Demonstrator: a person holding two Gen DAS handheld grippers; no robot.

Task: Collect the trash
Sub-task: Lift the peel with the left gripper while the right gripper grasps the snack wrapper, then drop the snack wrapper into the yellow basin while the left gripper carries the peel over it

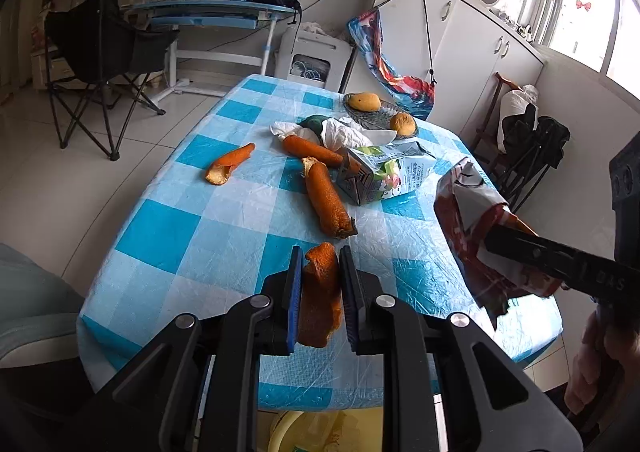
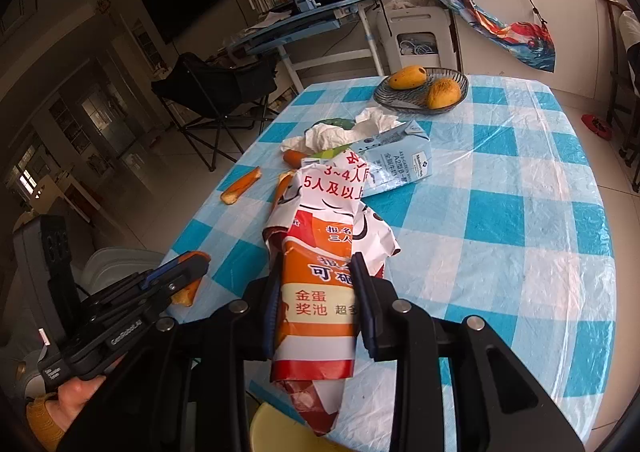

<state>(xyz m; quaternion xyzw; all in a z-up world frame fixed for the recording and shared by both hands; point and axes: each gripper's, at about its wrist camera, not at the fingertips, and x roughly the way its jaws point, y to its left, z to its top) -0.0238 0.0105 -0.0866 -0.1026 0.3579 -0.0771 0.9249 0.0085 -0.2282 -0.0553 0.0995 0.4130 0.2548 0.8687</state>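
Table (image 1: 224, 212) under a crinkled, glossy blue-and-white checked plastic cloth; pale tiled floor around it. Behind: black folding camp chair (image 1: 100, 52), blue-topped desk (image 1: 208, 12) carrying a dark backpack and books, white cabinets (image 1: 460, 36) below a bright window.

Trash on the cloth: three curled orange peel strips with rough, pitted skin (image 1: 328, 200), crumpled white tissue (image 1: 340, 132), a flattened blue-grey milk carton (image 1: 380, 172) lying on its side. Ribbed glass dish (image 2: 456, 82) at the far end holds two yellow mangoes.

Left gripper (image 1: 320, 264) clenched on a rough orange peel piece (image 1: 320, 300), above the near table edge. Right gripper (image 2: 316, 272) clamped on a crumpled red, orange and white printed paper leaflet (image 2: 320, 252), glossy and creased, held clear of the cloth. Pale yellow plastic bin rim (image 2: 272, 424) shows below the table edge.
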